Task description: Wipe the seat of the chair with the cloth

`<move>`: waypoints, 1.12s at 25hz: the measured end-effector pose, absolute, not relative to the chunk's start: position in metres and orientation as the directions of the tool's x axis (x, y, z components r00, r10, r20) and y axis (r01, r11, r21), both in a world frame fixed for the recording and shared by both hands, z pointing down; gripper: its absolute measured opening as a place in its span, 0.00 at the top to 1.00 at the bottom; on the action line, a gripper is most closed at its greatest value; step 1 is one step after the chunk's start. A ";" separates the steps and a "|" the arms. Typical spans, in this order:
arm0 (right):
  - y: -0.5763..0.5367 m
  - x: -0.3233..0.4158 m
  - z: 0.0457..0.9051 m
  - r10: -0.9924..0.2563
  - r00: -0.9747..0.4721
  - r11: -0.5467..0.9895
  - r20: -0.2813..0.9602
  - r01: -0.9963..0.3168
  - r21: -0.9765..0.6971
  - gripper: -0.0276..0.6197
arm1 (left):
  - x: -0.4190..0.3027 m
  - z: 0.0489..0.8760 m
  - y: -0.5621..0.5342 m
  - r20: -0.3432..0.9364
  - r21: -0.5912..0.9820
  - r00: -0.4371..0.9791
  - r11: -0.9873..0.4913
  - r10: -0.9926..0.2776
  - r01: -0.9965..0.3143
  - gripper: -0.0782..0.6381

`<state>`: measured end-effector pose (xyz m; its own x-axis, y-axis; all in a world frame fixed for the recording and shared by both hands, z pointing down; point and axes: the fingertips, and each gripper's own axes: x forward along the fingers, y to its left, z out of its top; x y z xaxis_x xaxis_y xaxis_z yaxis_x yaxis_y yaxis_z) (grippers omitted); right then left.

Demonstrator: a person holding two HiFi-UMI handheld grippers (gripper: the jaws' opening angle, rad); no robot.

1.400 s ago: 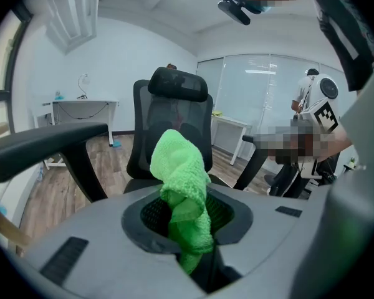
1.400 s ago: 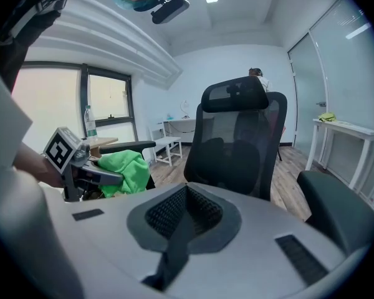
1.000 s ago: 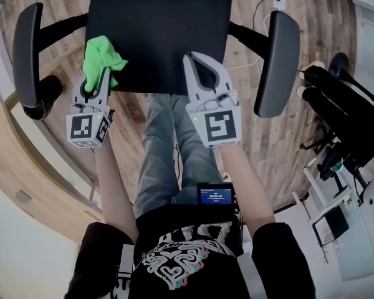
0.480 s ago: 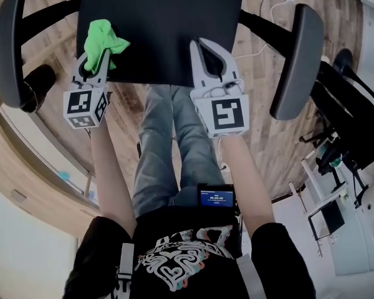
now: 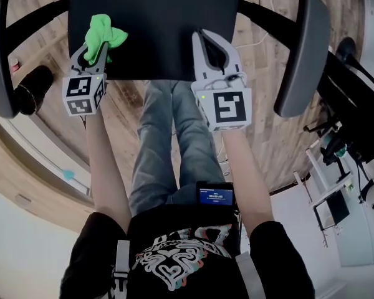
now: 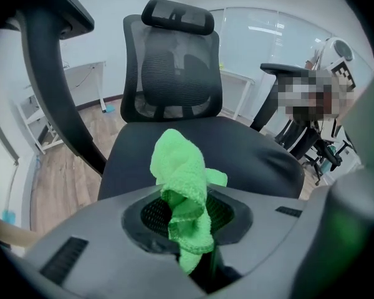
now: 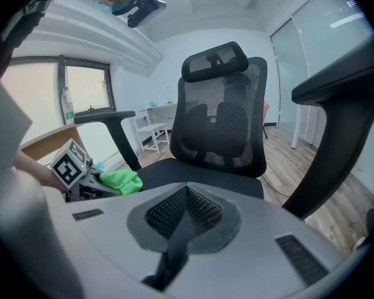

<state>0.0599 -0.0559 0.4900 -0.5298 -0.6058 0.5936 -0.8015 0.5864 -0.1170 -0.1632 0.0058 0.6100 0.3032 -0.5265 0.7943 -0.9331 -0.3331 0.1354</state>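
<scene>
The left gripper (image 5: 93, 50) has its jaws closed on the bunched green cloth (image 5: 104, 32), which pokes up out of them over the near left corner of the seat (image 5: 168, 17); whether the cloth touches the seat is hard to tell, though it seems just above it; the right gripper (image 5: 209, 42) is pressed together on nothing, at the near edge toward the middle; by my judgement, nearly the whole seat awaits wiping.
</scene>
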 end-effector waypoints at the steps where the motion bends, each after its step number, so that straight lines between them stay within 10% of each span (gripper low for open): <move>1: -0.055 0.062 0.491 -0.607 -0.527 0.584 0.595 -0.803 -0.117 0.96 | -0.161 0.612 0.005 0.797 0.140 0.306 -0.333 -0.521 -0.932 0.77; 28: -0.036 0.085 0.514 -0.608 -0.464 0.531 0.644 -0.841 -0.105 0.96 | -0.102 0.648 -0.009 0.820 0.204 0.407 -0.458 -0.403 -0.865 0.77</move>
